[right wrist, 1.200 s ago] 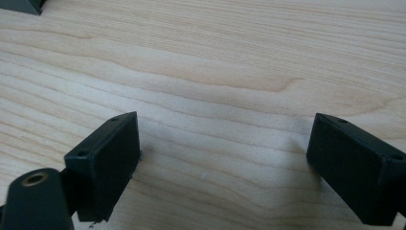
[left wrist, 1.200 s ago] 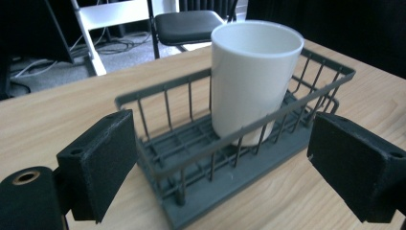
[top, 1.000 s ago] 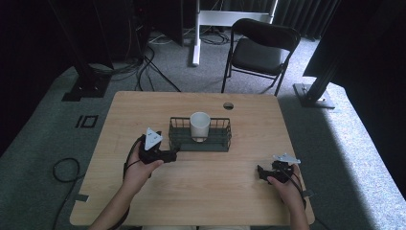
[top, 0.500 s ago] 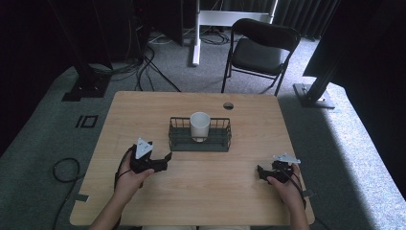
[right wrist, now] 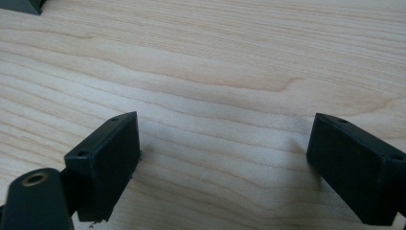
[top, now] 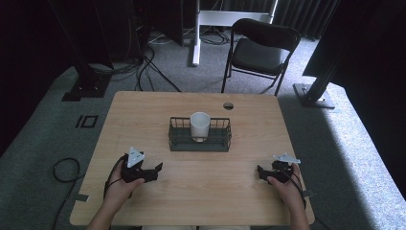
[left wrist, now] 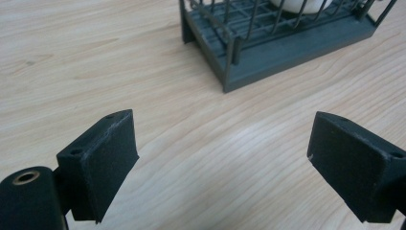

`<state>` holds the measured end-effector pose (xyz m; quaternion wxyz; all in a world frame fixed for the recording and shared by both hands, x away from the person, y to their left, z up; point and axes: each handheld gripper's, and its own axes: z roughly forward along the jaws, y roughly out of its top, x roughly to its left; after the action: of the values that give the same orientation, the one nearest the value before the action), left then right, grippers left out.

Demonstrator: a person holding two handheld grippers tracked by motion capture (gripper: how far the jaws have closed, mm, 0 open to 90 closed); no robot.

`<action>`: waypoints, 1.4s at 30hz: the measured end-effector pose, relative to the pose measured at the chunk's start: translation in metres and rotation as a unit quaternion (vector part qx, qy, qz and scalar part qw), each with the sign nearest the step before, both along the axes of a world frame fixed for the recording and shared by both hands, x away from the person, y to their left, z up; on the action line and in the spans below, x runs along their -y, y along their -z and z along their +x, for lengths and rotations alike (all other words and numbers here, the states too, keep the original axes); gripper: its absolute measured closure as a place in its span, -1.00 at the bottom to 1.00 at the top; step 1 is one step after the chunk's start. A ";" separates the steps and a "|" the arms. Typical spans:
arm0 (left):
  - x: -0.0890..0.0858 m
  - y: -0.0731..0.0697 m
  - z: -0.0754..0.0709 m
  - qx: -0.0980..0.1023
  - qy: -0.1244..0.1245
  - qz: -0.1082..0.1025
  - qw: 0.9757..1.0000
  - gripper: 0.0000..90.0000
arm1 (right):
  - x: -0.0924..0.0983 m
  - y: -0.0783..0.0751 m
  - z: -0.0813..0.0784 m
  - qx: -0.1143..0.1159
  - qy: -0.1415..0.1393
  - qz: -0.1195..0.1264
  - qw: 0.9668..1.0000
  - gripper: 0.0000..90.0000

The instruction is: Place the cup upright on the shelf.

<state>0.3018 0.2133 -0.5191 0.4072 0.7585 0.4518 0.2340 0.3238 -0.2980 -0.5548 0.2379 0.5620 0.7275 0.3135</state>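
Near the surface's [top: 143, 110] front-left corner, left tongs [top: 155, 171] rest low on the wood, spread wide, nothing between them. Front-right corner: right tongs [top: 261, 172] also low on the wood, spread wide, empty. Mid-surface, toward the back edge, a dark wire basket [top: 200, 142] holds a white cup [top: 199, 125], upright, about centred in it. Left tongs aim toward the basket's near corner [left wrist: 230, 72], well apart from it. Right gripper view: bare wood between the pads [right wrist: 107, 158].
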 end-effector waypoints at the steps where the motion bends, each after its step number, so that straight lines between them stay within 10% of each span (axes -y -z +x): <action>1: -0.002 0.000 -0.001 -0.003 -0.001 0.002 1.000 -0.77 | 0.000 0.000 0.000 0.000 0.000 0.000 1.000 -0.76; 25: -0.058 0.019 -0.015 -0.048 -0.095 0.017 0.994 -0.77 | 0.000 0.000 0.000 0.000 0.000 0.000 1.000 -0.76; 42: -0.076 0.028 -0.015 -0.059 -0.186 0.024 0.980 -0.77 | 0.000 0.000 0.000 0.000 0.000 0.000 1.000 -0.76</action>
<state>0.2867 0.2891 -0.5474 0.3108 0.6831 0.6026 0.2713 0.3238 -0.2980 -0.5548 0.2380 0.5619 0.7275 0.3137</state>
